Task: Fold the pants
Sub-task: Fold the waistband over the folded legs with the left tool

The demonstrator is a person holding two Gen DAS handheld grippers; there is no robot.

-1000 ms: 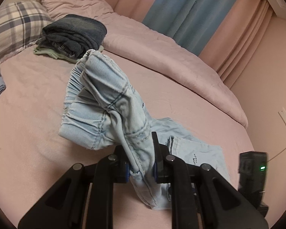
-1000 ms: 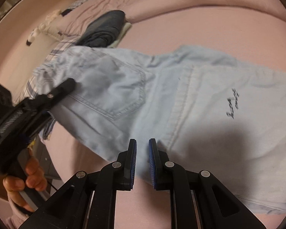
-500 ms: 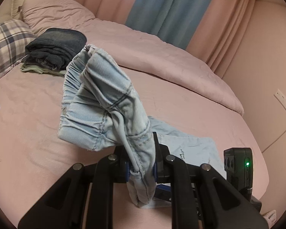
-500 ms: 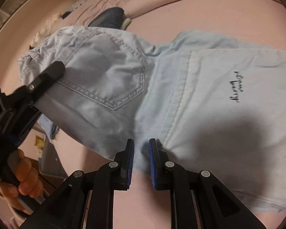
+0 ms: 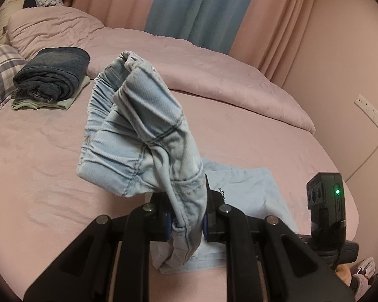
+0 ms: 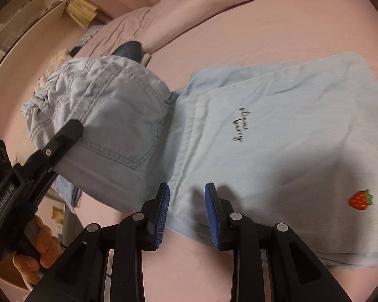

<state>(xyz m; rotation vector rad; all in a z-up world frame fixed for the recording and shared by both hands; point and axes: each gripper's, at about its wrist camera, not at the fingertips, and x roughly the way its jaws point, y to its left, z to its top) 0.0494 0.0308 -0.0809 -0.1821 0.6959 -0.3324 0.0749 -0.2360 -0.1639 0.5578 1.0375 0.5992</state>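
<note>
Light blue denim pants [image 6: 277, 136] lie on the pink bed [image 6: 277, 25], legs flat with black lettering and a red strawberry patch [image 6: 360, 199]. My left gripper [image 5: 186, 222] is shut on the waist end of the pants [image 5: 143, 136] and holds it lifted and bunched above the bed; it shows at the left of the right wrist view [image 6: 60, 141]. My right gripper [image 6: 186, 210] is open and empty, its blue pads just over the near edge of the flat legs. Its body shows in the left wrist view [image 5: 326, 209].
A folded stack of dark jeans on a green garment [image 5: 51, 78] lies at the back left by a plaid pillow [image 5: 0, 70]. A rolled pink duvet [image 5: 214, 70] runs along the far side. Curtains [image 5: 201, 7] and a wall with a socket [image 5: 370, 113] stand beyond.
My left gripper has lifted the waist end higher and carried it over toward the legs. My right gripper's jaws have opened wider over the near edge.
</note>
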